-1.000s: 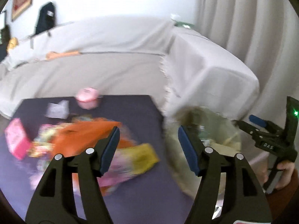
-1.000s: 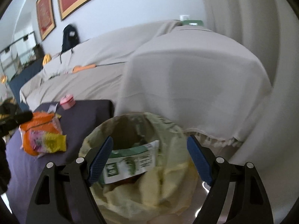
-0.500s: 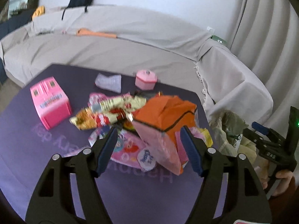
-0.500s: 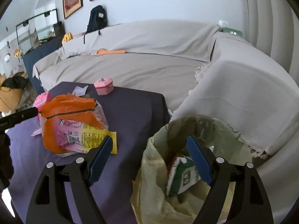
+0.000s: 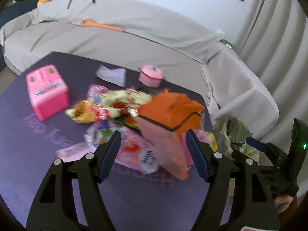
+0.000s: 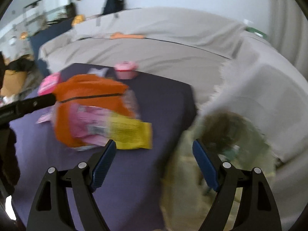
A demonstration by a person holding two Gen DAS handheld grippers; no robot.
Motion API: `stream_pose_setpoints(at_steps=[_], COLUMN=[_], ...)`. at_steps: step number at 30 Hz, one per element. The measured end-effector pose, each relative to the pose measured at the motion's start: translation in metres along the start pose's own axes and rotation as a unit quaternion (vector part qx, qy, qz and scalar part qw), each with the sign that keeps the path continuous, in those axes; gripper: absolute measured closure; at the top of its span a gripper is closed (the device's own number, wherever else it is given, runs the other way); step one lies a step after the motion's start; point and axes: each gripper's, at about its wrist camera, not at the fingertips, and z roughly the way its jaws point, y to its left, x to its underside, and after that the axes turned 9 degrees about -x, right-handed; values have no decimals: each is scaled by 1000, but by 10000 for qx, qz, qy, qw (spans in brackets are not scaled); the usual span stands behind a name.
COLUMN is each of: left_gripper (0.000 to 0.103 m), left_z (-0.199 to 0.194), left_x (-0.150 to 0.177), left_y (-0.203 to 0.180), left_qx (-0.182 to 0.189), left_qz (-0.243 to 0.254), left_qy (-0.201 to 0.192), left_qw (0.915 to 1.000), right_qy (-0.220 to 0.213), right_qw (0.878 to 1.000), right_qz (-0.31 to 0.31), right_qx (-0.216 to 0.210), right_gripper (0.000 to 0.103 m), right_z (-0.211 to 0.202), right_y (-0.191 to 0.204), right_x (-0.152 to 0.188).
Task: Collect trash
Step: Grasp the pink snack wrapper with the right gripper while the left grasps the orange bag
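Left claw: jaws wide, nothing between the pads, hovering above the near side of the trash pile on the purple surface. Right claw: also wide and empty, straddling the surface's right edge, trash bag just past its right finger.

Trash pile sits mid-surface:
- orange bag, upright-ish and leaning, biggest item, directly ahead of the left claw
- pink wrapper flat under and in front of it, between the left claw's fingers in view
- yellow wrapper sticking out on the bag side, just ahead of the right claw's left finger
- crumpled yellow-red snack packets behind and to the left of the orange bag, touching the pile

Other stuff on the surface, apart from the pile:
- pink box to the left
- small pink lidded container near the far edge
- crumpled white paper beside it

Trash bag is off the surface's right edge, mouth open, against the draped grey sofa. Contents too blurred to make out in the right wrist view. In the left wrist view the right claw shows at the far right, beside the bag. Both views motion-blurred.
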Motion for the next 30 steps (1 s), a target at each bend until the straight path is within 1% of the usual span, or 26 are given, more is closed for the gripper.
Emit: stream_pose_setpoints(at_steps=[4,5,10,12,14,17,18,19,23,24,25,26,27,28,30], left_gripper=[37,36,36,36,36,36,36,36,36,36,36,36,36,36,36], left_z=[-12,-14,-16,-19,-23,-25,-26,-26,-30,-31,-31,-32,-32,-32,-33], left_x=[3,4,9,13,15,18,19,20,24,24,25,25,25,25,26], left_y=[23,29,54,63,70,81,83,86,96,100,102,105,108,110,111], left_qx=[-309,-375,-463,-476,-446,-389,-381,-370,-391,-413,-425,-434,-440,-437,-433], left_qz=[-127,-191,-438,-499,-569,-699,-725,-752,-833,-869,-900,-940,-1000,-1041,-1103], left_qy=[-158,-184,-100,-110,-137,-139,-129,-117,-121,-123,-119,-112,-98,-87,-60], left_qw=[9993,9989,9979,9976,9973,9967,9966,9964,9957,9953,9950,9946,9940,9936,9929], right_qy=[-120,-148,-150,-94,-28,258,361,415,452,451,451,436,416,417,390], right_qw=[9990,9986,9961,9935,9921,9935,9937,9939,9973,9979,9982,9985,9987,9987,9988], right_qz=[345,444,853,1113,1250,1113,1044,993,557,434,355,253,179,93,0], right_qx=[-267,-262,152,207,126,-31,-193,-252,-173,-166,-191,-217,-247,-262,-287], right_gripper=[25,25,25,25,25,25,25,25,27,33,37,48,67,75,87], right_z=[13,18,34,38,44,59,66,70,81,83,83,81,79,76,69], right_y=[14,19,31,31,31,40,45,48,61,63,65,67,68,70,71], right_x=[-8,-11,-21,-20,-19,-18,-17,-17,-23,-26,-27,-30,-31,-33,-36])
